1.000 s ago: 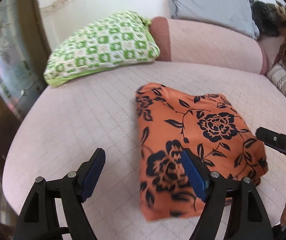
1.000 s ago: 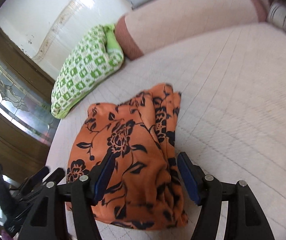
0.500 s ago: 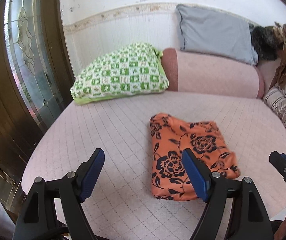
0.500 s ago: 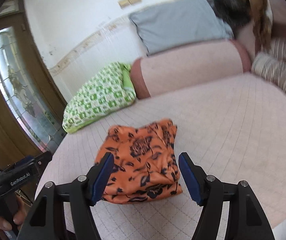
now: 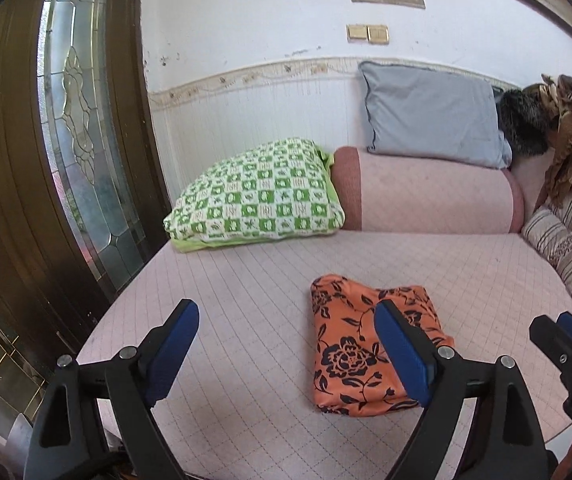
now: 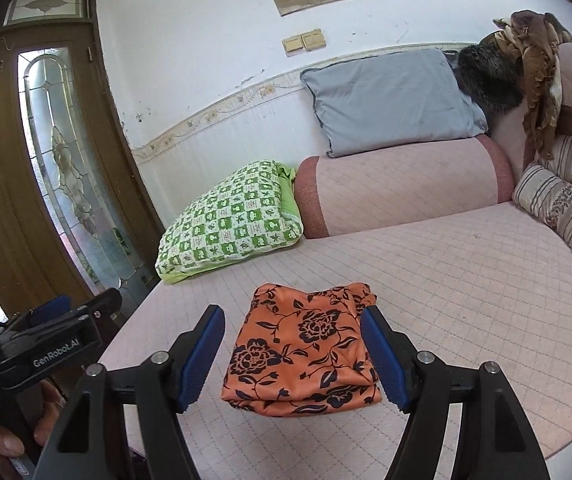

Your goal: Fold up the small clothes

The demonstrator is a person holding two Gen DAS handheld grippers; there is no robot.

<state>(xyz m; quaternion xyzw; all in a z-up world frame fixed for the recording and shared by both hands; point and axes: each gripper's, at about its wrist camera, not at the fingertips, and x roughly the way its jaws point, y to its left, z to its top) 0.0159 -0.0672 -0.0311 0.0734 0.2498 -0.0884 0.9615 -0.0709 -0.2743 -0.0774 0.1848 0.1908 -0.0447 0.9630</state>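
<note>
An orange cloth with black flowers (image 5: 359,344) lies folded into a compact rectangle on the pink quilted bed (image 5: 246,280); it also shows in the right wrist view (image 6: 305,348). My left gripper (image 5: 286,344) is open and empty, held back above the bed's near edge, left of the cloth. My right gripper (image 6: 291,352) is open and empty, held back from the cloth, which shows between its fingers. The left gripper's body shows in the right wrist view (image 6: 50,344).
A green checked pillow (image 5: 258,196) lies at the back left beside a pink bolster (image 5: 425,196). A grey pillow (image 5: 429,120) leans on the wall. Striped cushions (image 5: 565,248) line the right side. A wooden door with glass (image 5: 70,128) stands left.
Both grippers have pulled back and up from the folded cloth, which now looks smaller and farther away. The cloth lies still on the bed.
</note>
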